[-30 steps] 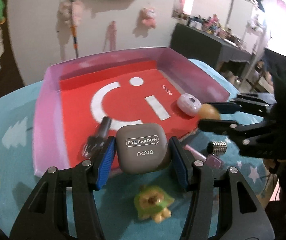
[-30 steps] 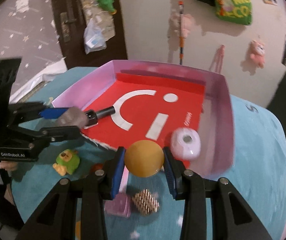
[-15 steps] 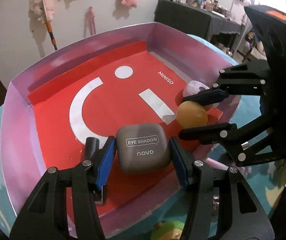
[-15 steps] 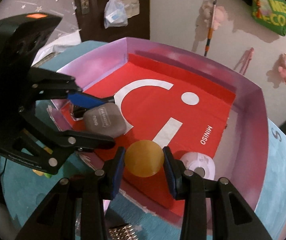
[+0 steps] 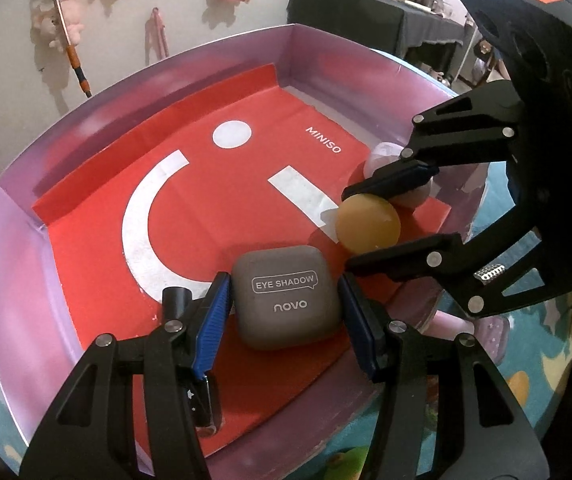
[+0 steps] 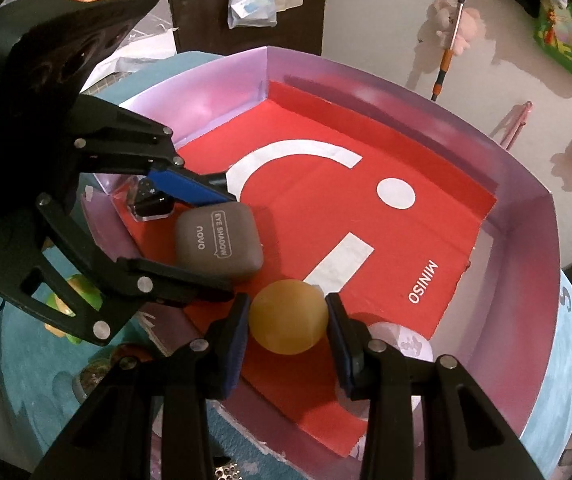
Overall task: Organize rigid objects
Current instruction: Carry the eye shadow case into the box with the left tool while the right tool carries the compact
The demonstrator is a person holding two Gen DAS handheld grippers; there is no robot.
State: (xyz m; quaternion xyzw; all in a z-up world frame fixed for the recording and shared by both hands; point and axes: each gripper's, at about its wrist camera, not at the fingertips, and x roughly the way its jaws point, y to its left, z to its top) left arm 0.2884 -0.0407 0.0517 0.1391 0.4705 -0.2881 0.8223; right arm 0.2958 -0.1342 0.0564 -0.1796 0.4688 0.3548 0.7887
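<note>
Left claw (image 5: 284, 308) opened slightly around grey eye shadow case (image 5: 288, 296), case resting on red tray floor (image 5: 190, 216), apparently just released. Right claw (image 6: 288, 320) closed on yellow ball (image 6: 288, 316), low over the floor just right of the left claw; contact with floor unclear. Black tube (image 5: 176, 300) beside left finger, white round case (image 6: 402, 346) beside right one: already in tray (image 5: 18, 280). Remaining, likely: ball release, plus green toy (image 6: 62, 300) and leftovers outside, behind both claws.

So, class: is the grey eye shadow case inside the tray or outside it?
Inside. The grey eye shadow case sits over the tray's red floor, within its pink walls, between the left gripper's blue pads. Whether it rests there, cannot tell.
</note>
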